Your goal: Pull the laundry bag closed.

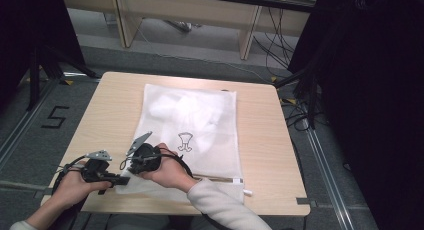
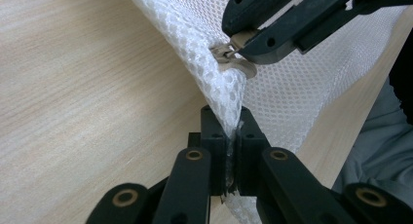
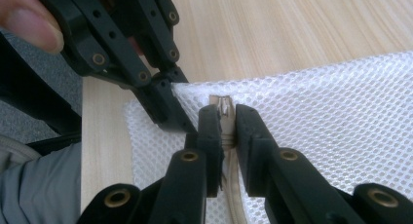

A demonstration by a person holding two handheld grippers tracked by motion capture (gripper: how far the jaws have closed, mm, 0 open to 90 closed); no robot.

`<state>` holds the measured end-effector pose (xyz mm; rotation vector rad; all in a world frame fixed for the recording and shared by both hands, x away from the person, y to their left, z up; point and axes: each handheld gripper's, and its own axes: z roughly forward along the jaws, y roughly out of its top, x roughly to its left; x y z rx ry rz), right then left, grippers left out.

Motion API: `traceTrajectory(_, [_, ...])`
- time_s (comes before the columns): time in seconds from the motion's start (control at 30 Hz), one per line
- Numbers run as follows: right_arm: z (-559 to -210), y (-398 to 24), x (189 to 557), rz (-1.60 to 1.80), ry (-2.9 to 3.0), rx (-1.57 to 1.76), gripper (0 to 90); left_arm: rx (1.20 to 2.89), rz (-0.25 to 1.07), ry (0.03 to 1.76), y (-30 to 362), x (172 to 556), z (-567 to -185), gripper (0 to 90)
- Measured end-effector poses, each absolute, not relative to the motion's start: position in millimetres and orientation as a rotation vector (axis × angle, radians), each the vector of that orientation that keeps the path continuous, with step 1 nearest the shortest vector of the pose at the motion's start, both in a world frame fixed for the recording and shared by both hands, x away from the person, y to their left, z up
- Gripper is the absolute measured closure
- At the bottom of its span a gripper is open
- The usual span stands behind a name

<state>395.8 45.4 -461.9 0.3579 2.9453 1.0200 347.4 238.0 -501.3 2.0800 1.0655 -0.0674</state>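
A white mesh bag (image 1: 200, 120) with a small black drawing lies flat on the wooden table (image 1: 100, 115). Its zipper (image 1: 220, 179) runs along the near edge. My left gripper (image 1: 119, 180) (image 2: 232, 124) is shut on the bag's near left corner (image 2: 229, 95), which is lifted slightly off the wood. My right gripper (image 1: 131, 166) (image 3: 226, 118) is shut on the beige zipper pull (image 3: 223, 107) (image 2: 229, 52), right beside that corner. The left gripper's fingers (image 3: 160, 95) pinch the mesh just left of the pull. A lighter bulge inside the bag (image 1: 172, 107) sits toward its far end.
The table's near edge (image 1: 200, 210) runs just behind my hands. Bare wood (image 1: 265, 140) lies to the right of the bag. Beyond the table are wooden desk legs (image 1: 247, 37), floor cables (image 1: 272, 45), a black curtain (image 1: 370, 90) at right and a dark stand (image 1: 37, 70) at left.
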Motion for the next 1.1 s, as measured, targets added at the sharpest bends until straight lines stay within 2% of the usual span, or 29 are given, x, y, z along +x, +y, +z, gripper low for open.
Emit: traceTrajectory(1.1, [-477,30,394,0.918,2.995,0.380,82.4,2.077,-0.065,1.073,239,347,-501,85.2])
